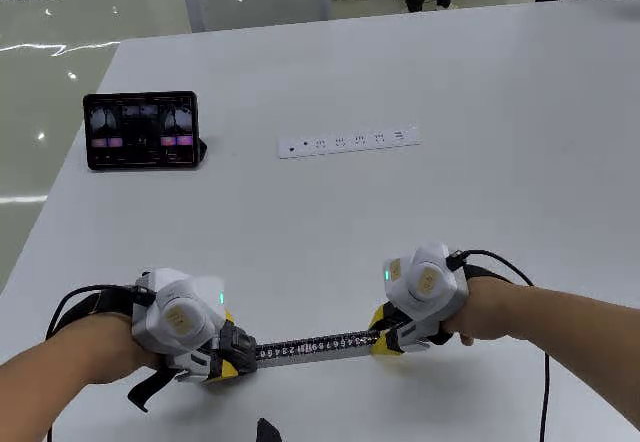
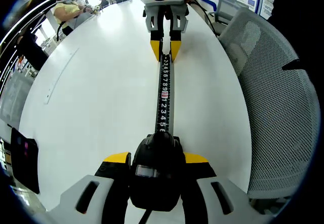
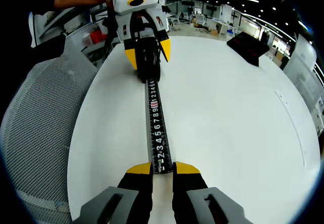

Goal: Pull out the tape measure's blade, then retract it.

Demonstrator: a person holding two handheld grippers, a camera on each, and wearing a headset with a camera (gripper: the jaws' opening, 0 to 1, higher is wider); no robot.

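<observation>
The first half of the job looks well advanced. A short run of the narrow dark blade with pale numerals [image 1: 312,346] is out of the black, rounded plastic tape measure case [image 2: 154,176]. It stretches straight and low over the flat white table [image 1: 400,92], between the two hands. Whether the pull is meant to go further I cannot judge; the retraction is all left to do.

The left gripper [image 2: 157,158], white-bodied with yellow-tipped black jaws, is clenched around the case with a jaw pressed on each flank. The blade leaves the case's mouth pointing directly away from it. In the head view the case sits close to the table's near edge, at the person's left hand.

The right gripper [image 3: 162,169], of the same make, has its jaws drawn nearly together on the blade's free end, the yellow tips just either side of the strip. The end hook is hidden between the tips, so I would say it is pinching the blade, though the contact itself is not plain to see.

Well apart, toward the far side of the table, a black tablet with a lit screen [image 1: 140,130] stands propped and a long white power strip [image 1: 348,142] lies flat. A grey mesh office chair [image 2: 273,82] stands beside the table.
</observation>
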